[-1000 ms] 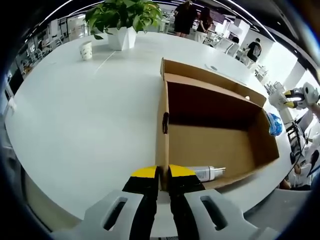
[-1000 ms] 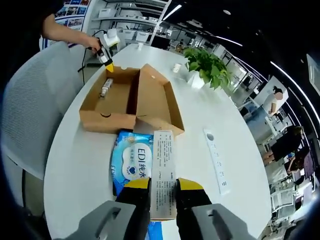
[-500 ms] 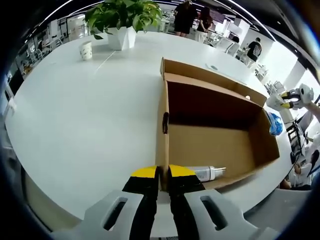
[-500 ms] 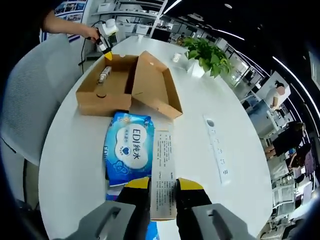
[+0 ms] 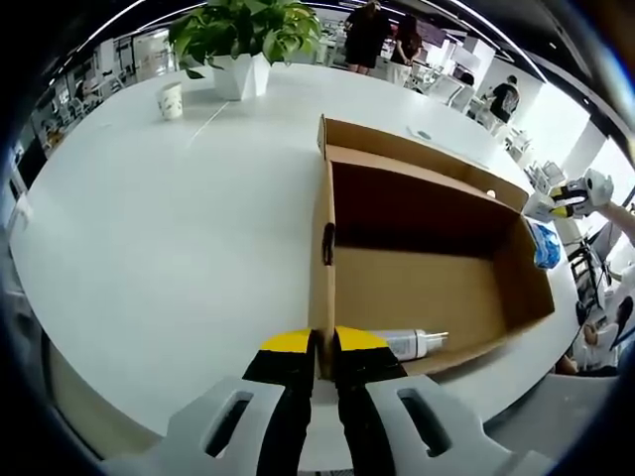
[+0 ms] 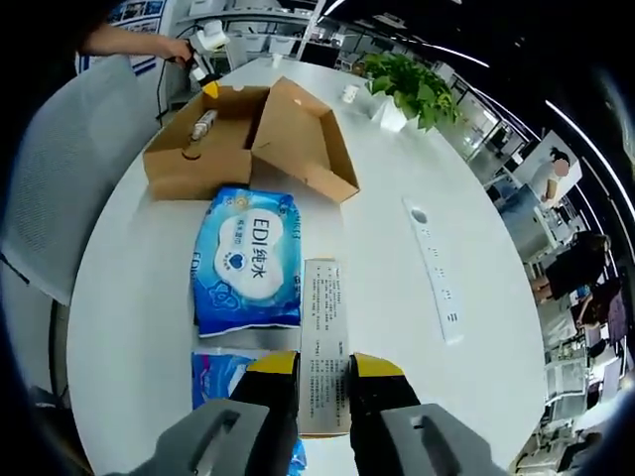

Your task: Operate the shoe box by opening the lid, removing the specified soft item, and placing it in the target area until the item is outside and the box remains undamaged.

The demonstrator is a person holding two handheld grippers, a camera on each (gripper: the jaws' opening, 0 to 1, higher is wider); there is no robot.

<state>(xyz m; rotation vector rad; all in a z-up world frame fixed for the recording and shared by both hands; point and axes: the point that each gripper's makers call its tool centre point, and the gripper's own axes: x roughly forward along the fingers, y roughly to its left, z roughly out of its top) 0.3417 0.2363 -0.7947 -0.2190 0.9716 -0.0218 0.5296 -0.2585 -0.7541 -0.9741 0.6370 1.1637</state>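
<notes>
The brown shoe box [image 5: 427, 288] lies open on the white table, its lid [image 6: 298, 139] folded out flat. My left gripper [image 5: 322, 347] is shut on the rim of the box's near wall; it appears at the box's far end as the left gripper [image 6: 203, 87], held by a hand. A small white bottle [image 5: 412, 344] lies inside the box. The blue wet-wipes pack [image 6: 246, 260] lies flat on the table outside the box, and the same pack [image 5: 544, 246] peeks past the box's far wall. My right gripper [image 6: 324, 367] is shut on a white printed strip [image 6: 324, 327], with a blue edge [image 6: 223, 377] under it.
A white power strip [image 6: 432, 283] lies to the right of the pack. A potted plant [image 5: 243, 40] and a paper cup [image 5: 171, 99] stand at the table's far side. A grey chair [image 6: 40, 198] is at the table's edge. Several people are in the background.
The right gripper view has pulled back from the box, so the whole wipes pack now shows on the table. The left gripper and the box have not moved.
</notes>
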